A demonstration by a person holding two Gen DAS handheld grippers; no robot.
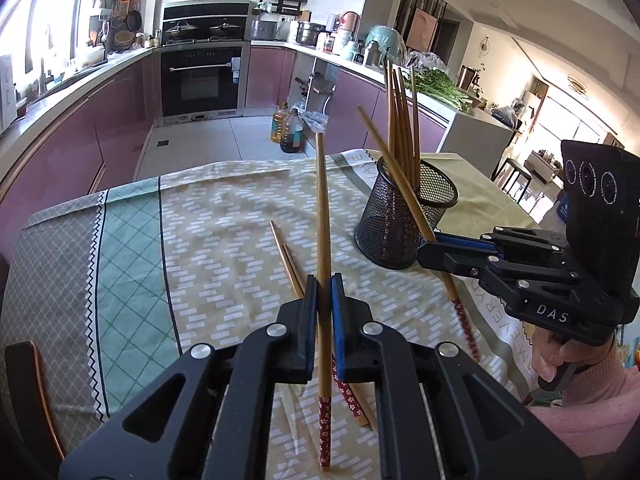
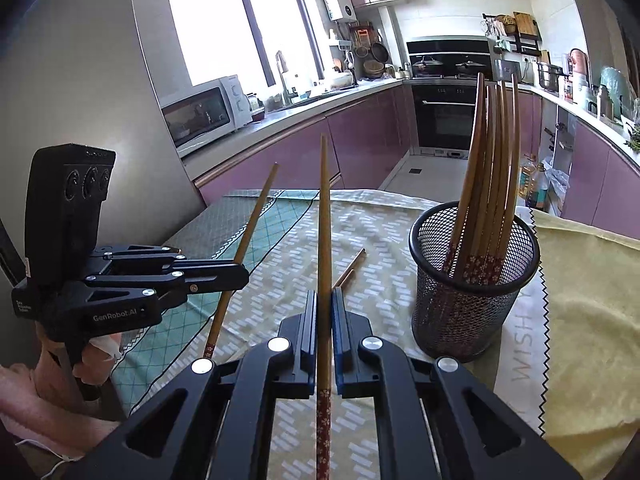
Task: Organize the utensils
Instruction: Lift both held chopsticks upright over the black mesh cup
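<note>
A: Two tools are shown, each clamped on one chopstick. The left tool (image 1: 324, 292) is closed on a chopstick (image 1: 323, 216) held nearly upright, its patterned red end below the pads. The right tool (image 2: 324, 304) is closed likewise on a second chopstick (image 2: 325, 216).

B: Where are the remaining pieces located?

A: Two chopsticks (image 1: 286, 258) are seen lying on the cloth-covered counter (image 1: 224, 216); several more are stood in the mesh holder (image 2: 474, 280), just beside the right tool.

B: What failure is to be expected?

A: Each stick is gripped near one end, so pivoting between the pads is judged likely. The holder could be tipped if its rim or the standing sticks are struck during insertion.
</note>
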